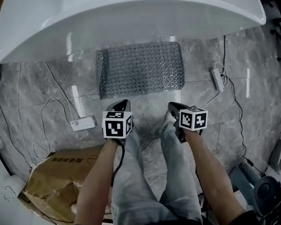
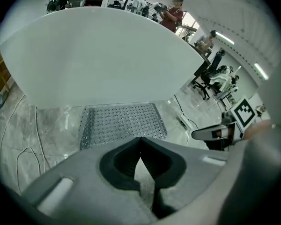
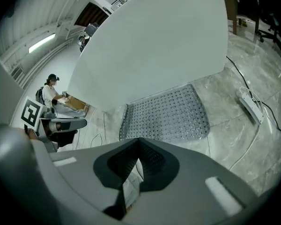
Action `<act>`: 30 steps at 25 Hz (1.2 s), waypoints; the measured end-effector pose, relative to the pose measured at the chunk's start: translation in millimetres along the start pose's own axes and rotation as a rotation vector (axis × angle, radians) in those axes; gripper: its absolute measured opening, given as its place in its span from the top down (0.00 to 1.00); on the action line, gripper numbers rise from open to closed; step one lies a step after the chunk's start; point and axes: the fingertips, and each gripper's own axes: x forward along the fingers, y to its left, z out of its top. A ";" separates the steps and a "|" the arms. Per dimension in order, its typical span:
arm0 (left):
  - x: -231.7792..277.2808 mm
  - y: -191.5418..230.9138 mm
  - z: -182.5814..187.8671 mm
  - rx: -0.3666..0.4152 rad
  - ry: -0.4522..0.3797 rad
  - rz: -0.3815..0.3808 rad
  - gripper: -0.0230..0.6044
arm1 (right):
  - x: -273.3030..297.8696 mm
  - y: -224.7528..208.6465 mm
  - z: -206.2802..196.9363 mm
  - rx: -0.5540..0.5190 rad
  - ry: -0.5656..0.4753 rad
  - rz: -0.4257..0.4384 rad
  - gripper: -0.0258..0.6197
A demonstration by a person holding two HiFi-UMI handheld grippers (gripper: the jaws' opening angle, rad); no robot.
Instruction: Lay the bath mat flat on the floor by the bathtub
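Note:
The grey, perforated bath mat (image 1: 140, 69) lies spread flat on the marble floor, its far edge under the rim of the white bathtub (image 1: 131, 13). It also shows as the mat (image 2: 122, 123) and the mat (image 3: 166, 114) in the two gripper views. My left gripper (image 1: 124, 103) hovers just short of the mat's near edge, jaws shut with nothing between them. My right gripper (image 1: 173, 107) hangs beside it, a little to the right, also shut and empty. Neither one touches the mat. In the left gripper view the right gripper (image 2: 215, 133) shows at the right.
A white power strip (image 1: 83, 123) with cables lies on the floor to the left, another power strip (image 1: 218, 78) to the right. A cardboard box (image 1: 56, 182) sits at the lower left. The person's legs (image 1: 145, 172) are below the grippers. Equipment stands at the lower right.

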 end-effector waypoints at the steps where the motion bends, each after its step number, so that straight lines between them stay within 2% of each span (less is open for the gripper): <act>1: -4.2 -5.6 7.2 -0.003 -0.016 -0.009 0.96 | -3.8 3.7 5.8 -0.004 -0.013 0.004 0.95; 8: -48.3 -28.1 29.4 -0.080 -0.066 -0.026 0.95 | -43.1 42.4 38.6 0.028 -0.073 0.052 0.95; 12: -80.8 -35.8 46.2 -0.081 -0.102 -0.037 0.95 | -70.9 64.9 66.9 -0.002 -0.119 0.068 0.95; 17: -137.0 -27.7 77.7 -0.172 -0.188 -0.001 0.95 | -109.0 102.3 90.5 0.093 -0.150 0.157 0.95; 21: -181.0 -29.0 91.9 -0.180 -0.229 0.014 0.95 | -135.9 136.1 100.3 0.060 -0.166 0.185 0.95; 25: -221.1 -34.0 105.1 -0.228 -0.279 0.013 0.95 | -166.6 172.3 110.9 0.013 -0.179 0.234 0.95; 30: -272.2 -40.9 126.3 -0.229 -0.357 0.014 0.95 | -207.0 203.8 135.1 -0.063 -0.237 0.230 0.95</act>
